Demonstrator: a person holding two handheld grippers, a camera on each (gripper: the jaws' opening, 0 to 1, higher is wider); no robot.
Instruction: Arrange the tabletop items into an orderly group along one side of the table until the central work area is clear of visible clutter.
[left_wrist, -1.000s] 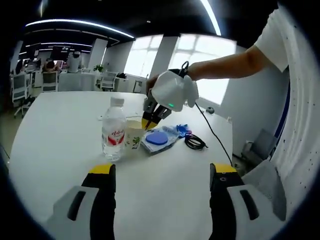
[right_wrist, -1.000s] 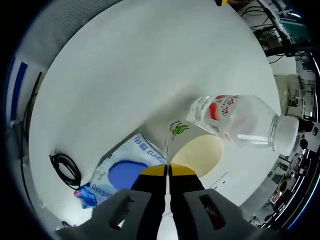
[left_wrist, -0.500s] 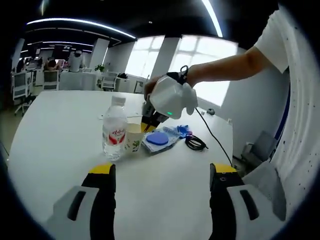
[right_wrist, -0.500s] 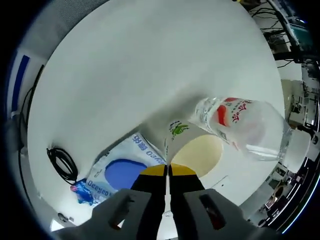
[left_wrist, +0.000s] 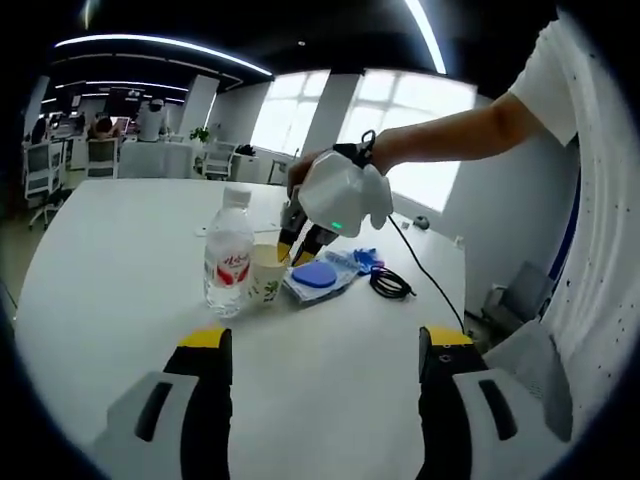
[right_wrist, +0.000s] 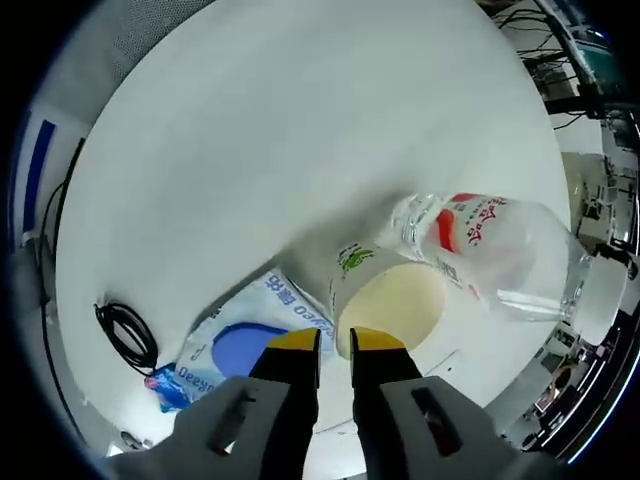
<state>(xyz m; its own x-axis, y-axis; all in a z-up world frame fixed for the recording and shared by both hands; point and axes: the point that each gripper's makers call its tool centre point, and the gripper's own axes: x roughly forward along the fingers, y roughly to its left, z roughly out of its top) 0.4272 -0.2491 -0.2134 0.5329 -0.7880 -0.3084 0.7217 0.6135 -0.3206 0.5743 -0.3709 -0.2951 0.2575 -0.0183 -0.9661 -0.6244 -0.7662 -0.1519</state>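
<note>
A paper cup (left_wrist: 266, 277) stands on the white table (left_wrist: 120, 260) between a clear water bottle (left_wrist: 229, 262) with a red label and a blue-lidded wipes pack (left_wrist: 320, 277). My right gripper (left_wrist: 297, 250) hangs over the cup's rim. In the right gripper view its jaws (right_wrist: 335, 345) stand a little apart, one on each side of the cup (right_wrist: 390, 300) rim, next to the bottle (right_wrist: 490, 250) and the pack (right_wrist: 240, 345). My left gripper (left_wrist: 325, 340) is open wide and holds nothing, on the near side of the group.
A coiled black cable (left_wrist: 390, 285) lies right of the pack, and a cable (right_wrist: 125, 335) with a small blue packet (right_wrist: 165, 385) beside it. A person's arm (left_wrist: 450, 130) reaches in from the right. Desks and chairs (left_wrist: 60, 160) stand beyond the table's far edge.
My right gripper's jaws, shut on the cup's rim before, have parted slightly. The cup, bottle and pack stay put. The left gripper has not moved.
</note>
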